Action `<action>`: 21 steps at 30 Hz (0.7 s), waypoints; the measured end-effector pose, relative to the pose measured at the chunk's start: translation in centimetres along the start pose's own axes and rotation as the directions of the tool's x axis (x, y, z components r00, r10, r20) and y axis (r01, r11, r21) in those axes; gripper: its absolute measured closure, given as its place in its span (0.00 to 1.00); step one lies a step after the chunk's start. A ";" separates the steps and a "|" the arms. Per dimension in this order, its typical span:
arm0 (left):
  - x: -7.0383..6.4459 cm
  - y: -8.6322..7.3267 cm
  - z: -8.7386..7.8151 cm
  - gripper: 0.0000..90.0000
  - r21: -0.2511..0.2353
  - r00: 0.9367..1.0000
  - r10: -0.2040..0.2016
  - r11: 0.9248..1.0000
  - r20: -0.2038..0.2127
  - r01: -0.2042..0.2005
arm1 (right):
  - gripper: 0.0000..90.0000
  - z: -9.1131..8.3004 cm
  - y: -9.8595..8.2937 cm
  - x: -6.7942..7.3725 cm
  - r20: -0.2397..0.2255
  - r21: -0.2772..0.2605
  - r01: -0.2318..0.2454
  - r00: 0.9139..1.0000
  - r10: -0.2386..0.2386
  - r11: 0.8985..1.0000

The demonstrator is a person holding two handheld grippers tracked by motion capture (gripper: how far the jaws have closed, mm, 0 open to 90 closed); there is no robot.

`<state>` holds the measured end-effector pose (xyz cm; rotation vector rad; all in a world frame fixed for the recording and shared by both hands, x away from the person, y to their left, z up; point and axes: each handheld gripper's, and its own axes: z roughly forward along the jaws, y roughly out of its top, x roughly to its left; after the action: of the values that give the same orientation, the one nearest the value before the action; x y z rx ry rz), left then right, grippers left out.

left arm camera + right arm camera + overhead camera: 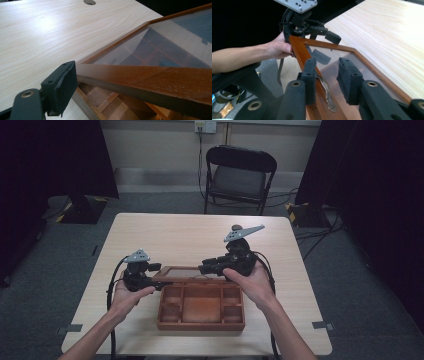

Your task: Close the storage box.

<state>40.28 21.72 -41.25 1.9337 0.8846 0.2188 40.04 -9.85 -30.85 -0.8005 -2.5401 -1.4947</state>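
- I have the wooden box [201, 306] near the front edge of the table [190, 232], and its glass lid [179, 273] stands half raised on the far side, so the compartments below are open to see.
- My left gripper [150, 275] is at the left corner of the lid. In the left gripper view one black pad [62, 83] lies against the frame end; the other jaw is out of the picture, so I cannot tell how tight the grip is. I judge it steadies that corner.
- My right gripper [325, 80] has its jaws apart, one at each side of the front rail of the lid, not yet pressing it.
- The right gripper view shows a metal ornament [327, 92] on the rail, probably the pull handle. The high view is too small for it.
- The high view alone shows both hands level, which keeps the lid from twisting.
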 end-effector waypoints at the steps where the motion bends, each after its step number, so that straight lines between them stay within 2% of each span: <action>1: 0.0 0.0 0.0 0.18 0.002 1.000 0.000 1.000 0.000 0.000 | 0.78 0.2 -0.1 0.0 0.003 0.006 -0.001 1.000 0.001 1.000; 2: -0.1 0.0 0.0 0.18 0.002 1.000 0.002 1.000 -0.002 -0.002 | 0.80 0.6 -0.3 -0.1 -0.029 0.019 -0.002 1.000 0.002 1.000; 4: -0.1 0.0 0.0 0.18 -0.004 1.000 0.000 1.000 -0.005 0.000 | 0.81 0.8 -0.3 -0.2 -0.039 0.027 0.000 0.999 0.001 1.000; 5: -0.1 0.0 0.0 0.18 -0.004 1.000 0.000 1.000 -0.005 0.000 | 0.81 0.9 -0.4 -0.1 -0.029 0.042 0.000 1.000 0.001 0.999; 8: -0.1 0.0 0.0 0.19 -0.009 1.000 -0.004 1.000 -0.006 0.004 | 0.82 1.3 -0.5 -0.3 -0.050 0.051 -0.013 0.999 0.015 0.999; 10: -0.1 0.1 0.0 0.19 -0.007 1.000 0.000 1.000 -0.005 0.000 | 0.83 1.4 -0.6 -0.3 -0.032 0.055 -0.020 0.999 0.022 0.998; 11: -0.1 0.0 0.0 0.19 -0.004 1.000 0.001 1.000 -0.007 -0.001 | 0.84 1.5 -0.7 -0.4 -0.036 0.061 -0.036 0.999 0.038 0.998; 13: -0.1 0.0 0.0 0.19 -0.002 1.000 0.000 1.000 -0.005 0.000 | 0.85 1.5 -0.7 -0.5 -0.032 0.062 -0.038 0.999 0.040 0.997; 16: -0.2 -0.1 0.1 0.19 0.008 1.000 0.005 1.000 -0.015 -0.005 | 0.87 1.6 -0.9 -0.7 -0.055 0.068 -0.050 0.997 0.054 0.996; 21: -0.1 -0.1 0.0 0.19 0.007 1.000 0.005 1.000 -0.020 -0.005 | 0.90 1.7 -0.9 -0.7 -0.065 0.070 -0.040 0.997 0.045 0.997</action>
<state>40.20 21.69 -41.32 1.9432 0.8947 0.2388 40.46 -9.07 -32.67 -0.7766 -2.4952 -1.3889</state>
